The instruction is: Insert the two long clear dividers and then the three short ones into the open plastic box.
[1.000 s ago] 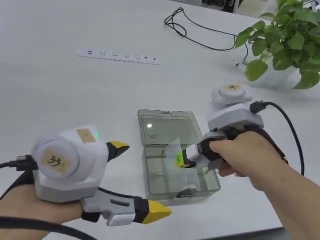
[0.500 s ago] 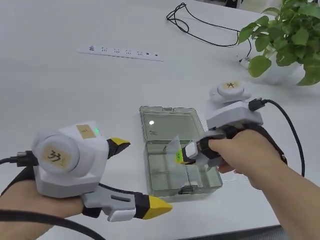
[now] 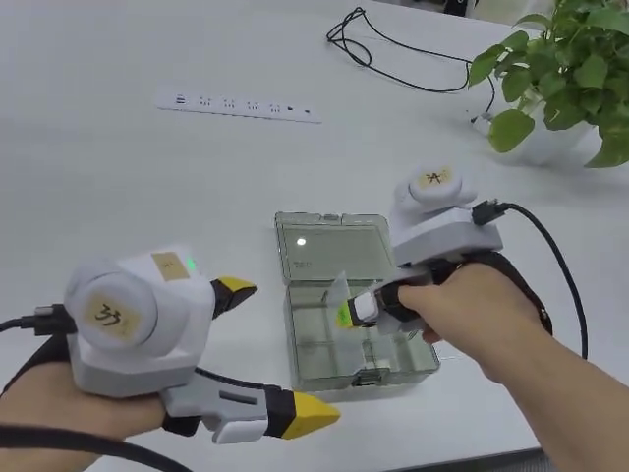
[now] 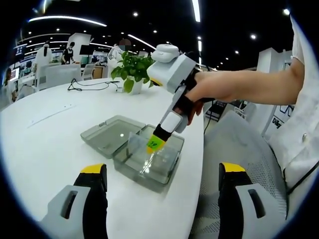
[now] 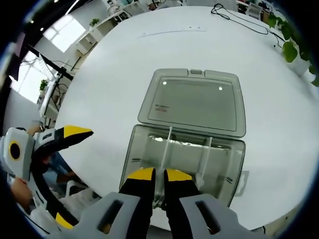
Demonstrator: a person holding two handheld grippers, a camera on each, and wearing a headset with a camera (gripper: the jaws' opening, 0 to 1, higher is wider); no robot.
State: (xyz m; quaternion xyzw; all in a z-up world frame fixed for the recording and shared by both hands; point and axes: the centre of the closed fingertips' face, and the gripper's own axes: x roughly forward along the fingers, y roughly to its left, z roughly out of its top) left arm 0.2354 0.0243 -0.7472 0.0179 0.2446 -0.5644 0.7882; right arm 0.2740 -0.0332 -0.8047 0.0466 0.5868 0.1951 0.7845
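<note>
The clear grey plastic box (image 3: pixel 319 354) lies open on the white table, its lid (image 3: pixel 329 246) flat behind it. My right gripper (image 3: pixel 346 315) is shut on a clear divider (image 3: pixel 339 293), held upright and dipping into the box's left half. In the right gripper view the divider (image 5: pixel 166 149) runs edge-on from between the yellow tips of the right gripper (image 5: pixel 159 174), and another divider (image 5: pixel 206 152) stands in the box (image 5: pixel 142 149). My left gripper (image 3: pixel 277 351) hovers open left of the box, holding nothing. The left gripper view shows the box (image 4: pixel 164 167) and held divider (image 4: pixel 135 145).
A white power strip (image 3: pixel 236 105) lies at the back of the table. A black cable (image 3: pixel 393 59) loops at the back right beside a potted plant (image 3: pixel 560 69). The table's front edge (image 3: pixel 491 460) runs close below the box.
My right gripper has edged left and lower with the divider, deeper into the box. The left gripper has stayed put.
</note>
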